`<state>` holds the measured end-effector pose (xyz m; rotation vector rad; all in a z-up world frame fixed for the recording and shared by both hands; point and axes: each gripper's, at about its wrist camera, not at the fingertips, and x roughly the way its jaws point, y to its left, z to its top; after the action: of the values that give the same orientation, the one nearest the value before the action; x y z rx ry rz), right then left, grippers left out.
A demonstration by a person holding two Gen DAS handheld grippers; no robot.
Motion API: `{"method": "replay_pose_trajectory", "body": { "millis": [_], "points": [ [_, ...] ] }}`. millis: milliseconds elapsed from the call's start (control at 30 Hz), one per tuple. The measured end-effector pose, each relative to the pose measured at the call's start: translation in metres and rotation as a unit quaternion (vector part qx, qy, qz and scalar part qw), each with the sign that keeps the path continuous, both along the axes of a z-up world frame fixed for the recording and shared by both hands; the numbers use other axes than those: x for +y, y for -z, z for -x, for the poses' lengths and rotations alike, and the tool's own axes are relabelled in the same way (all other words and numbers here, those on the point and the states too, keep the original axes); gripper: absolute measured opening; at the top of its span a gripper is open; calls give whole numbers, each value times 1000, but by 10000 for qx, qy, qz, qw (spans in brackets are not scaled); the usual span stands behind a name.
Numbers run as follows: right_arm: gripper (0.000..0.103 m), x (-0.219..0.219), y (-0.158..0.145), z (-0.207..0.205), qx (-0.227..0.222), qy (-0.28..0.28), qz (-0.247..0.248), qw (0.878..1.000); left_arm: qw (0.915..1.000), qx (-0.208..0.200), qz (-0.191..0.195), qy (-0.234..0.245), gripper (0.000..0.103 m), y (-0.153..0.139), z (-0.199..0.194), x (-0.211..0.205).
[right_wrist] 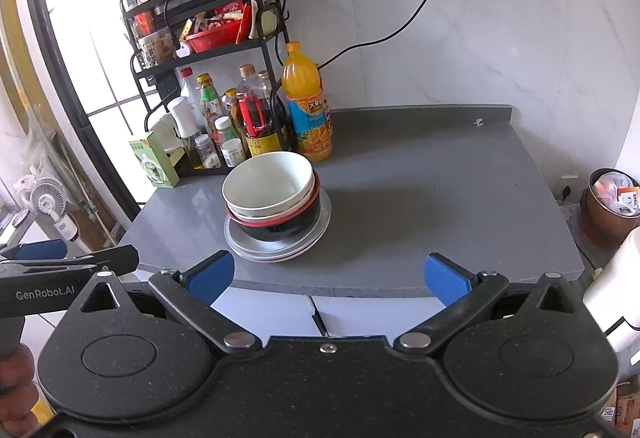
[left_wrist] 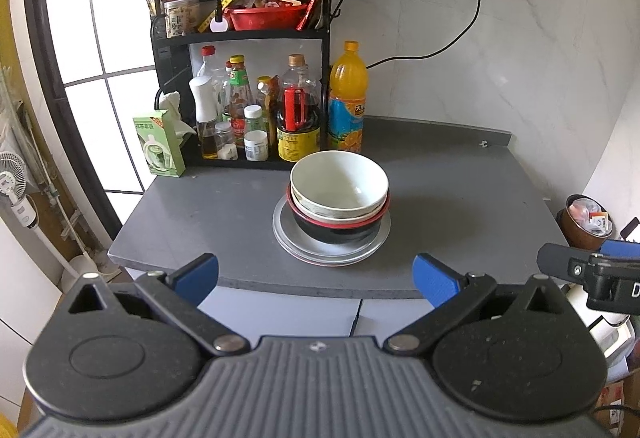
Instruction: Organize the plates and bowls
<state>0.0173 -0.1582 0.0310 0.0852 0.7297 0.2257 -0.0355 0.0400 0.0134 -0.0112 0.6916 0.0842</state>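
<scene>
The stack of dishes is seen ahead of both hand-held grippers, well apart from each, resting on the flat grey counter [left_wrist: 460, 198]. From the left hand-held gripper [left_wrist: 316, 278] the stack lies almost straight ahead, a little right of centre. From the right hand-held gripper [right_wrist: 330, 276] it lies ahead and to the left. The left one is judged better lined up; neither is clearly closer. The stack is round, so no long axis is noted.

Both hand-held grippers are spread wide, blue pads apart, nothing held.

Stack, bottom to top: flat silver-grey metal plates [left_wrist: 288, 234], a black round bowl with a red rim [left_wrist: 336, 232], a pale patterned bowl nested in it, and a white glazed ceramic bowl [left_wrist: 339, 178] uppermost, empty, tilted slightly.

Dishes appear already nested; the task is judged near done.
</scene>
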Motion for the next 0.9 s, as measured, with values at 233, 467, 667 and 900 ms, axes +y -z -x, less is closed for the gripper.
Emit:
{"method": "replay_pose_trajectory", "body": {
  "millis": [233, 467, 667, 900],
  "points": [
    [102, -4, 1, 0, 43, 9, -62, 10000, 10000, 33, -29, 25, 103, 2, -1, -4],
    [102, -6, 3, -1, 54, 17, -49, 10000, 10000, 19, -87, -2, 103, 0, 0, -8],
    [102, -11, 4, -5, 64, 55, -39, 10000, 9999, 64, -11, -104, 103, 1, -6, -6],
    [103, -12, 5, -7, 92, 94, -72, 9999, 9998, 114, -125, -120, 103, -1, -15, -6]
  ]
}}
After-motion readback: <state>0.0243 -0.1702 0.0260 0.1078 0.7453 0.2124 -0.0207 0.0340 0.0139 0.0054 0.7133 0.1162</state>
